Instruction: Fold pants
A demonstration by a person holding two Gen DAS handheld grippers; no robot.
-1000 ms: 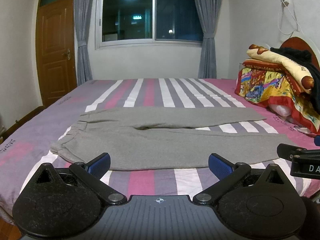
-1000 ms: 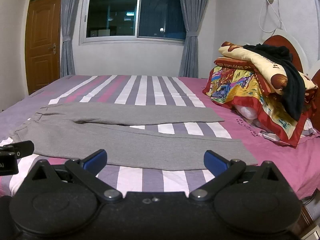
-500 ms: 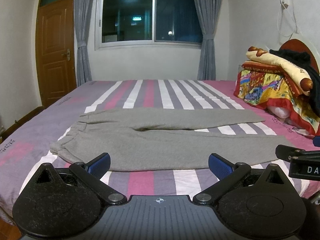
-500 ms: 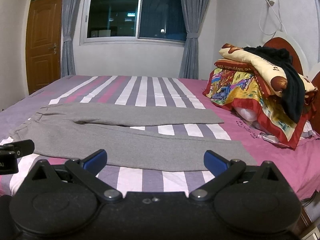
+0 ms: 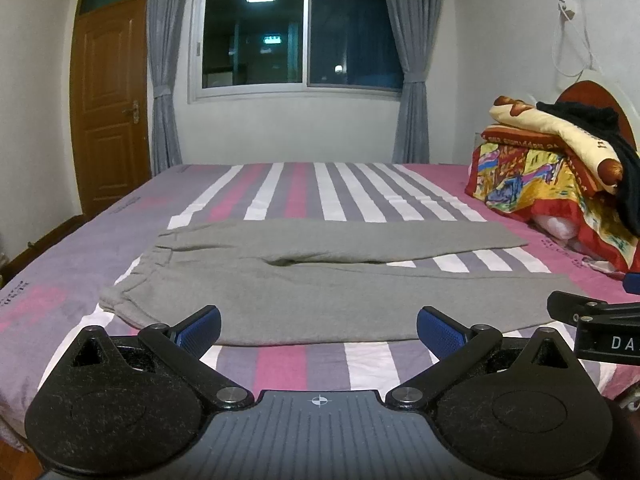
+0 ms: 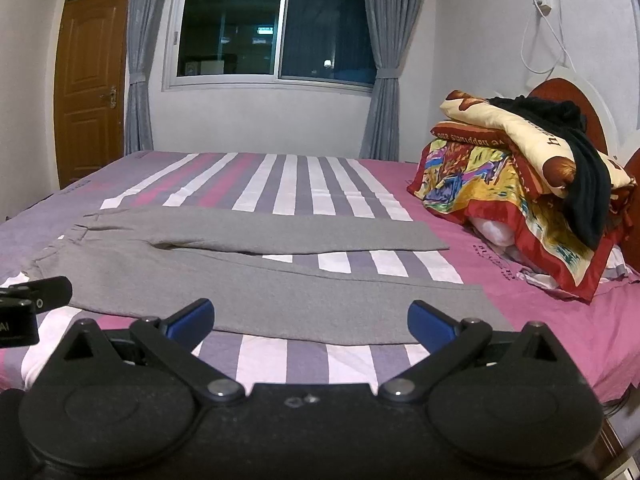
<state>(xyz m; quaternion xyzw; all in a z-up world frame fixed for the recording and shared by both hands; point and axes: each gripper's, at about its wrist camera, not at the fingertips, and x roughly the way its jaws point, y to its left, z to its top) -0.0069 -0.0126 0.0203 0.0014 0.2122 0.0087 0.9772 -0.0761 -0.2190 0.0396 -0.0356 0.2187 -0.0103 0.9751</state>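
Grey pants (image 5: 320, 280) lie flat on the striped bed (image 5: 320, 184), waistband to the left and both legs stretched to the right, slightly spread. They also show in the right wrist view (image 6: 260, 276). My left gripper (image 5: 319, 326) is open and empty, hovering at the near edge of the pants toward the waistband side. My right gripper (image 6: 311, 322) is open and empty, hovering at the near edge of the closer leg toward the hem. Neither gripper touches the cloth.
A pile of colourful folded blankets (image 6: 520, 184) with a black garment (image 6: 580, 168) on top sits at the headboard on the right. A wooden door (image 5: 108, 100) stands far left, a curtained window (image 5: 300, 40) behind the bed.
Both cameras have tilted or dropped slightly, so the bed and the pants sit a little lower in view. The pants have not moved and both grippers stay open.
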